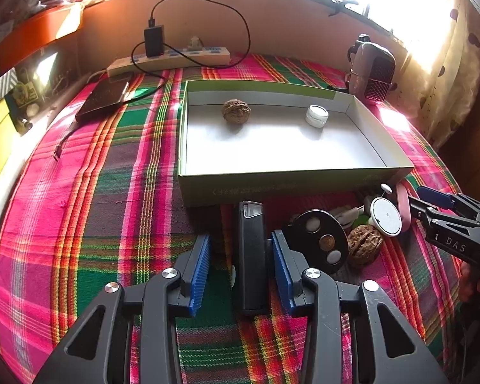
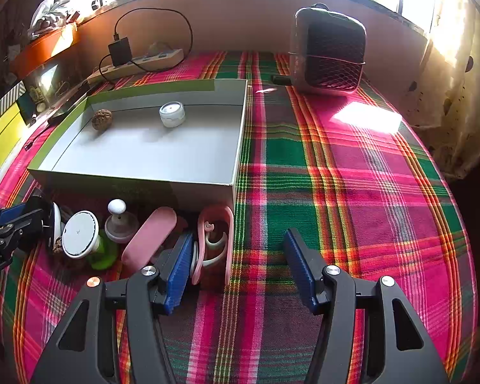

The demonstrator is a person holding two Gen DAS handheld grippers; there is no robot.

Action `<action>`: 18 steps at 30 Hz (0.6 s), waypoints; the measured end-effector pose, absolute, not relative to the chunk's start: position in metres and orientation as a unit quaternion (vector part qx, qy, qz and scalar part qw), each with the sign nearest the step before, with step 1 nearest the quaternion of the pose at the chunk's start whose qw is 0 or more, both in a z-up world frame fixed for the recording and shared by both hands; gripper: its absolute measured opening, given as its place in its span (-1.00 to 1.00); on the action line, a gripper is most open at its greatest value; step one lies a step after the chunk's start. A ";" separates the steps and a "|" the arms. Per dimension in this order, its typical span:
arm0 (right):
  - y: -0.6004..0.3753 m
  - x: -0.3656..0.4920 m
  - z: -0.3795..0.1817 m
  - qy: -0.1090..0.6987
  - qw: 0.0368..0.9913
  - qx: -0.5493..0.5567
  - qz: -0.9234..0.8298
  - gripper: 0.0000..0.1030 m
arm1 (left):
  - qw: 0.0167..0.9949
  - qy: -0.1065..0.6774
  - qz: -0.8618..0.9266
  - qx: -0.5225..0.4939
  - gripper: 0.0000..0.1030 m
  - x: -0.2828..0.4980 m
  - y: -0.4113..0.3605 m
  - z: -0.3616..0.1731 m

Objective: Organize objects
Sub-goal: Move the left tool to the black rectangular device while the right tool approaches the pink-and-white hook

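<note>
My left gripper (image 1: 240, 236) stands open astride a slim black bar-shaped device (image 1: 252, 256) lying on the plaid cloth; its right pad is close to the device and its left pad is apart from it. Right of it lie a black round disc (image 1: 320, 240), a walnut (image 1: 364, 244) and a white round puck (image 1: 385, 220). The green-sided box (image 1: 272, 179) holds another walnut (image 1: 236, 112) and a small white jar (image 1: 316, 115). My right gripper (image 2: 238, 235) is open over the cloth, its left finger beside a pink open frame (image 2: 216, 214) and a pink oblong case (image 2: 150, 236).
A power strip (image 1: 169, 60) with a cabled charger and a flat black slab (image 1: 104, 99) lie at the back left. A mesh-fronted heater (image 2: 329, 51) stands at the back right. Bare plaid cloth (image 2: 352, 176) spreads right of the box.
</note>
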State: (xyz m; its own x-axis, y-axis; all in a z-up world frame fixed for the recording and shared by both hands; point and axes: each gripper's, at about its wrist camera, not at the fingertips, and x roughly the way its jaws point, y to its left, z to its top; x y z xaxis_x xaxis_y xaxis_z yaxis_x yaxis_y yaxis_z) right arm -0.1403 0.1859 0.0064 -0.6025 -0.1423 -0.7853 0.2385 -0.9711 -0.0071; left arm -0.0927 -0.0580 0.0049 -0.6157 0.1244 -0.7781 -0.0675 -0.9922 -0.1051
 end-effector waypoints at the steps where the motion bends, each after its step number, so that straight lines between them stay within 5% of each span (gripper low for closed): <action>1: 0.186 -0.140 0.006 0.055 0.107 0.433 -0.893 0.12 | 0.053 -0.033 0.899 -0.434 -0.30 -0.093 -0.058 0.005; 8: 0.186 -0.140 0.007 0.055 0.106 0.432 -0.894 0.05 | 0.053 -0.031 0.899 -0.433 -0.30 -0.092 -0.057 0.004; 18: 0.188 -0.139 0.008 0.052 0.103 0.429 -0.896 -0.40 | 0.042 -0.019 0.901 -0.432 -0.45 -0.092 -0.057 0.005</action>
